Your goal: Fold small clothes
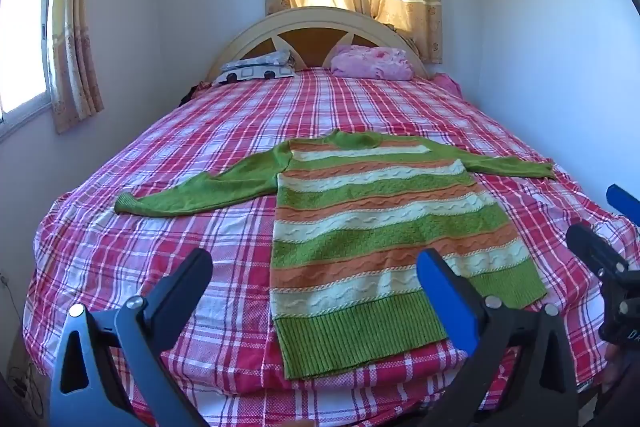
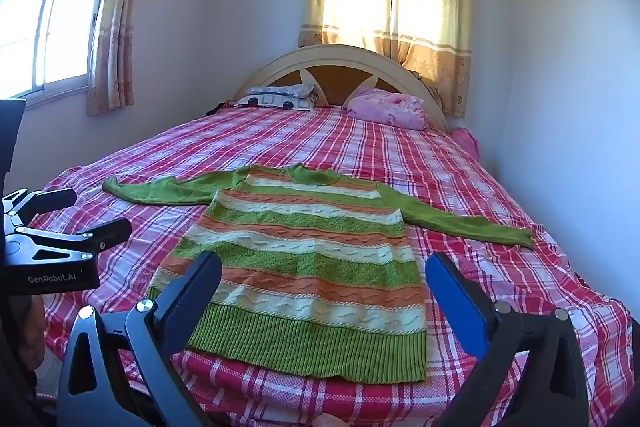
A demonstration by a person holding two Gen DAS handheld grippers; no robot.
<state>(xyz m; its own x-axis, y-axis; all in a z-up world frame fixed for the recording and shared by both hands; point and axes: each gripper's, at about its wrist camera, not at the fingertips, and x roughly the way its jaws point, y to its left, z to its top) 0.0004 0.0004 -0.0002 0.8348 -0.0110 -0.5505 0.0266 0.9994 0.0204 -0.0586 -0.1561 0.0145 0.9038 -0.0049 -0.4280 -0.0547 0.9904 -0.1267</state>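
A: Start close in. What are the grippers doing?

B: Both are at the foot of the bed, spread as wide as they go, with nothing in them. The left gripper (image 1: 314, 277) has its jaws framing the sweater's ribbed hem (image 1: 360, 337) from above; the right gripper (image 2: 324, 281) does the same from its side. Neither touches the knit.

A: And the sweater itself?

B: The striped sweater (image 2: 308, 259), in green, orange and cream bands, lies flat on the plaid bedsheet (image 2: 500, 195), hem toward the near edge of the bed and collar toward the headboard (image 2: 340, 61). The left sleeve (image 1: 192, 193) and the right sleeve (image 2: 460, 221) are stretched straight out to the sides.

A: So how far along is the folding?

B: As I read it, only the laying-out is done. No sleeve is turned in and the body isn't doubled over. Every fold is still ahead.

A: Any writing to read?

B: In the right wrist view the body of the left gripper carries "GenRobot.AI" (image 2: 52, 279) in white on black. In the left wrist view a few letters show on the right gripper's housing, cut off and unreadable.

A: Further back?

B: A patterned pillow (image 2: 280, 97) and a pink pillow (image 2: 390, 109) sit against the headboard, with curtains (image 2: 388, 11) behind.
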